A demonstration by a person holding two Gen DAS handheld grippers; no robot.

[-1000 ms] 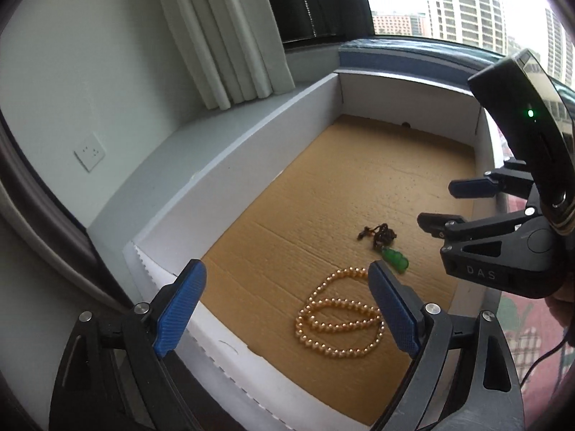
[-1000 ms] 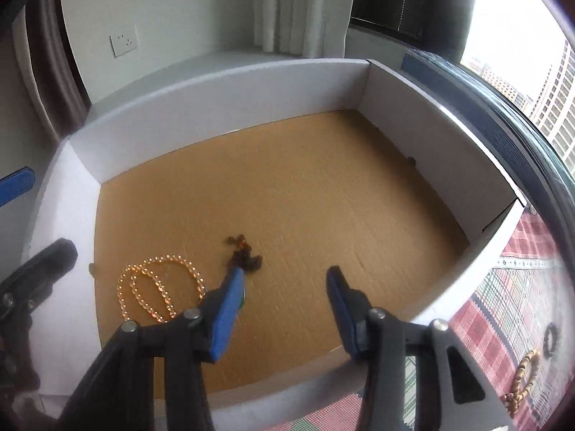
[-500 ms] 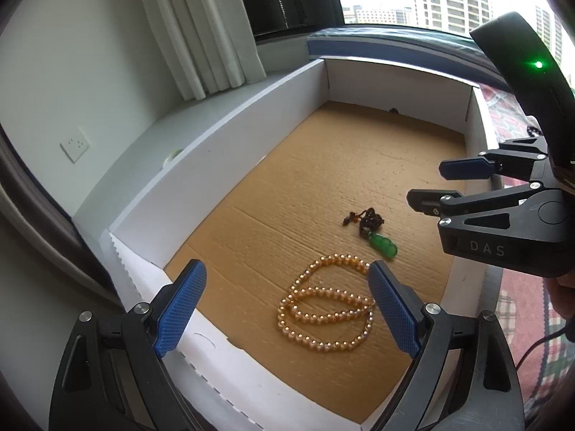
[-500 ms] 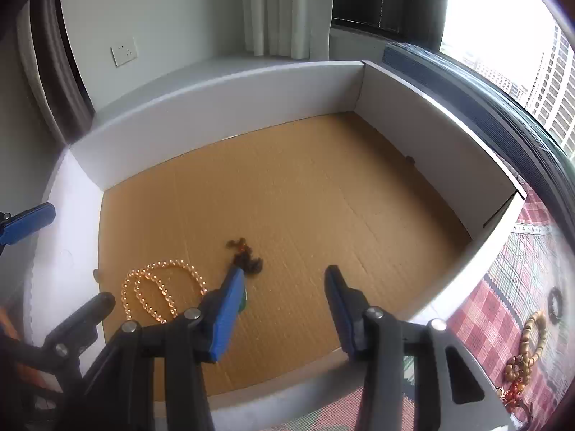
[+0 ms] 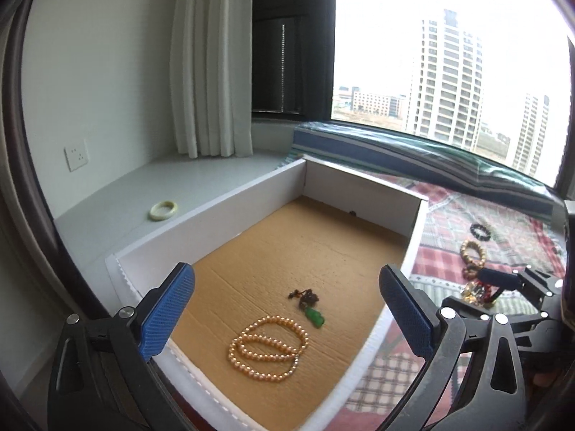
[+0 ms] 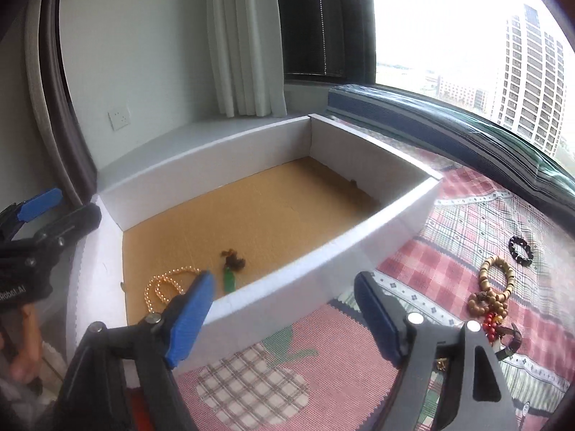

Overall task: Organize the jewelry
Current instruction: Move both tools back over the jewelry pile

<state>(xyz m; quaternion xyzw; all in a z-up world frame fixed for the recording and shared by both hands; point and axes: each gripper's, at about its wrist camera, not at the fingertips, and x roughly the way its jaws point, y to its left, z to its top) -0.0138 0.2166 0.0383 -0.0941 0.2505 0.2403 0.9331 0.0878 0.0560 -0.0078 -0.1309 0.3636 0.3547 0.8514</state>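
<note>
Both grippers, the left gripper (image 5: 287, 318) and the right gripper (image 6: 284, 314), are hovering with fingers apart and holding nothing, while the golden pearl necklace (image 5: 267, 348) and green pendant (image 5: 315, 318) are lying inside the white-walled cardboard box (image 5: 230, 212).

Daylight's pouring in from the window (image 5: 449, 72) on my feeds, sky's blown out, heavy fisheye bending and dark corners, otherwise sharp.

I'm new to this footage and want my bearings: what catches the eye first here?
A big white box with a brown cardboard floor, holding a pearl necklace and a green pendant near its front. Both grippers, left and right, hang open; more bracelets lie on the checked cloth right of the box.
</note>
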